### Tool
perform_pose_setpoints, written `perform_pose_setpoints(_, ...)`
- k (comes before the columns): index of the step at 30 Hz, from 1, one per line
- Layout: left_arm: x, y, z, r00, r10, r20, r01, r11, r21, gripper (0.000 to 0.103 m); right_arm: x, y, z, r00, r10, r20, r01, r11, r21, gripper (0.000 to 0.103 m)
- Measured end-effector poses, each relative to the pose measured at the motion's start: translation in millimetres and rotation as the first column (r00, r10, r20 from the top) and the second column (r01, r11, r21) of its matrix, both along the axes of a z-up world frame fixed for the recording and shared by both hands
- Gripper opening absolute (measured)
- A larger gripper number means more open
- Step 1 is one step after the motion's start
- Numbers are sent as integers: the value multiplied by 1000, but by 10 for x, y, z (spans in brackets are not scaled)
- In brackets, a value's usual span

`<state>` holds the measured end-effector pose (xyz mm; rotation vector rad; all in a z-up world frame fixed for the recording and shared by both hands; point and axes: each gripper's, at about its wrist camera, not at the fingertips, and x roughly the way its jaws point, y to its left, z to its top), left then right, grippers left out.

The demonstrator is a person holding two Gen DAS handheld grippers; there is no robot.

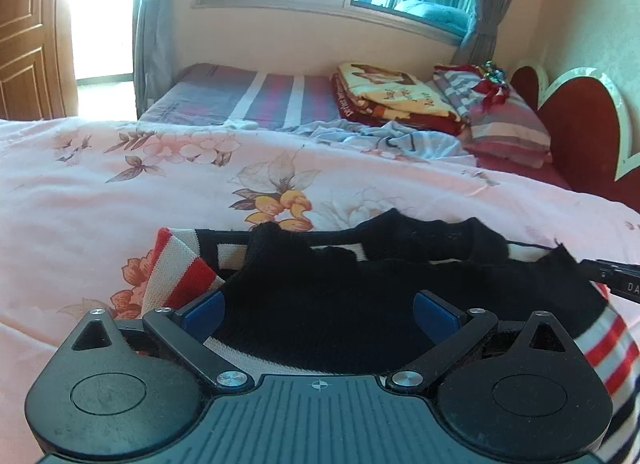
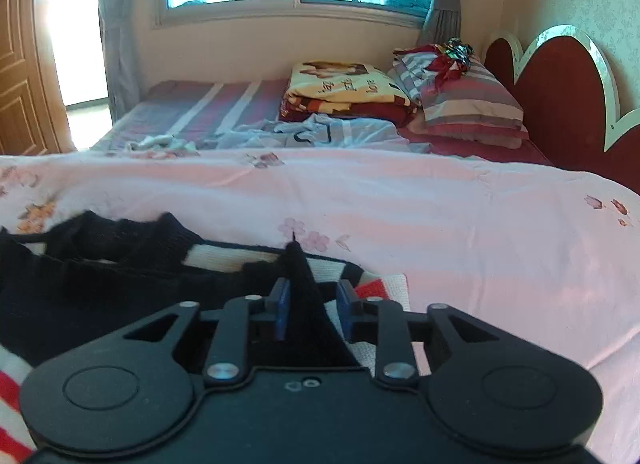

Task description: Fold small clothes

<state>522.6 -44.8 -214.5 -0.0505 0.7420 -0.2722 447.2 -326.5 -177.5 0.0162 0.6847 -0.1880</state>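
Observation:
A small black knitted sweater (image 1: 420,240) with red-and-white striped sleeves (image 1: 180,268) lies on a pink floral quilt (image 1: 120,192). My left gripper (image 1: 320,310) sits low over it with its blue pads (image 1: 204,308) far apart. The black body spreads between them without being squeezed. In the right wrist view the sweater (image 2: 100,284) runs off to the left. My right gripper (image 2: 313,312) has its blue pads (image 2: 282,312) close together around a peak of black fabric that stands up between them. Part of the right gripper (image 1: 612,280) shows at the left view's right edge.
Beyond the quilt lie a crumpled light-blue garment (image 2: 320,130), a folded yellow-and-red blanket (image 2: 344,92) and a striped pillow (image 2: 472,104). A red scalloped headboard (image 2: 560,96) stands at the right. A window and curtains fill the back wall, and a wooden door (image 1: 24,44) is at the left.

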Motion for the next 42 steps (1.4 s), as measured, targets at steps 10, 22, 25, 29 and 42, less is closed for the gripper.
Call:
perform_pose_setpoints(10,-480,-161,-194,994,-70,-83,75,995,58,100,-404,1027,36,958,285,-44,-284,959,28,25)
perform_pose_setpoints(22,-614,62,-104,997,-8,-83,15,997,80,100,-558,527,-96,988,119,-98,-122,992,-23,24)
perform_pose_setpoints(25,-715,60,-5,996,-9,-86,15,997,72,100,-709,592,24,989,133,-62,-131,991,33,30)
perform_pose_setpoints(29,-861,-19,81,996,-29,-80,36,996,80,100,-881,822,101,980,193,-49,-191,981,35,30)
perform_pose_setpoints(42,-980,-73,-168,996,-59,-74,70,986,149,101,-1050,947,-182,971,203,-124,-207,978,-23,32)
